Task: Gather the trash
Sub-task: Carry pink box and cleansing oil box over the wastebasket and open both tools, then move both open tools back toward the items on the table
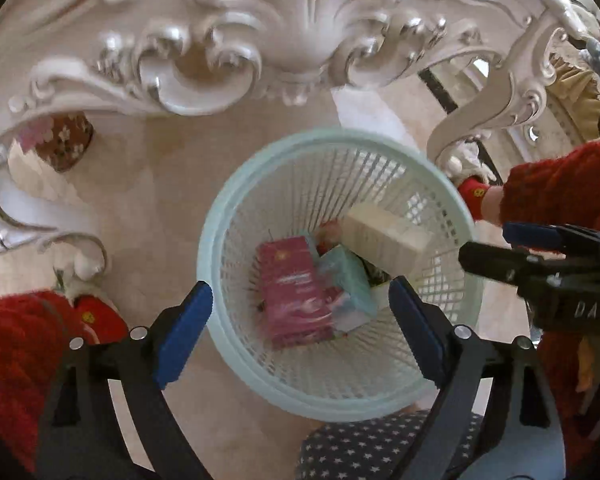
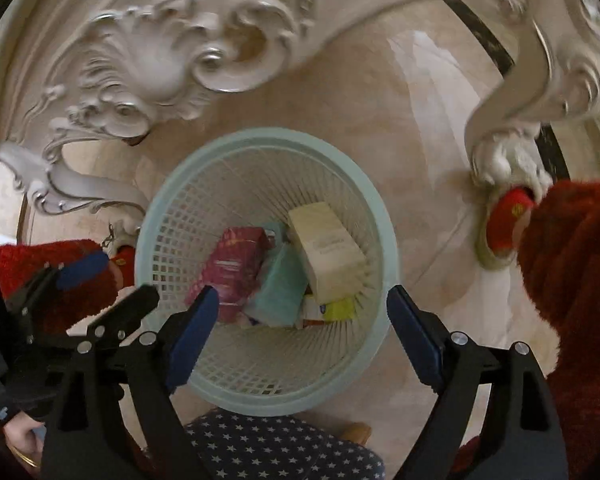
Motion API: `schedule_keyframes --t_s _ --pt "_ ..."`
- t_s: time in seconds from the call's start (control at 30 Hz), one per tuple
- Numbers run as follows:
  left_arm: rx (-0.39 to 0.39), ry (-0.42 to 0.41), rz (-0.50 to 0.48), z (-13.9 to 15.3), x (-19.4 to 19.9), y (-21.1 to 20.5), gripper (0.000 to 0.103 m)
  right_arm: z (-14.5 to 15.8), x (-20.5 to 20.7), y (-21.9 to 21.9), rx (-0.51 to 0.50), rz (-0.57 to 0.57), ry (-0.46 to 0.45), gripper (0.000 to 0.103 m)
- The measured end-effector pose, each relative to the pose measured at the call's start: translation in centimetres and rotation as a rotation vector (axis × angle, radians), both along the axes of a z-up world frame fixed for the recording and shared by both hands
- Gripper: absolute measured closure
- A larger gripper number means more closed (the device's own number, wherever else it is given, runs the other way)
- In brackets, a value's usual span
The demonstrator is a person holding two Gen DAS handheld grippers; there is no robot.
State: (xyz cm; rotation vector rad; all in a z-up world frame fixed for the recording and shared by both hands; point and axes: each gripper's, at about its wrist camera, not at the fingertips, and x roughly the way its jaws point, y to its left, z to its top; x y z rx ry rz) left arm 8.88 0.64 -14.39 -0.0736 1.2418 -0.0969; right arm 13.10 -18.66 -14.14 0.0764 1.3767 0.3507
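Note:
A pale green mesh wastebasket (image 1: 220, 248) (image 2: 156, 208) stands on the beige floor below both grippers. Inside lie a pink box (image 1: 290, 288) (image 2: 236, 264), a teal packet (image 1: 348, 280) (image 2: 282, 288), a cream box (image 1: 384, 236) (image 2: 326, 248) and a small yellow-and-white pack (image 2: 336, 308). My left gripper (image 1: 300, 316) is open and empty above the basket's near rim. My right gripper (image 2: 302, 328) is open and empty above the basket too. The right gripper shows at the right edge of the left wrist view (image 1: 500, 252); the left gripper shows at the left of the right wrist view (image 2: 108, 284).
An ornate white carved table apron (image 1: 228, 52) (image 2: 160, 64) and its curved legs (image 1: 484, 120) (image 2: 512, 128) surround the basket. Red fuzzy slippers (image 1: 12, 344) (image 2: 572, 264) flank it. A star-patterned cushion (image 1: 380, 448) (image 2: 276, 444) lies at the bottom.

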Motion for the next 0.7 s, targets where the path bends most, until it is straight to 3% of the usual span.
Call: schedule_keyframes --t_s 0.47,0.57,0.7 --pt "0.0 -0.046 -0.001 0.9 -0.5 0.2 0.011 0.1 -0.9 -0.5 0.0 -0.007 -0.015 0.021" --pt "0.007 -0.059 -0.025 1.1 -0.7 -0.2 0.011 1.2 -1.4 -0.3 0.006 0.009 -0.074 0.021" --pt "0.028 -0.105 -0.067 2.1 -1.6 -1.1 0.011 4.7 -3.1 -0.1 0.035 0.044 -0.233 0.021"
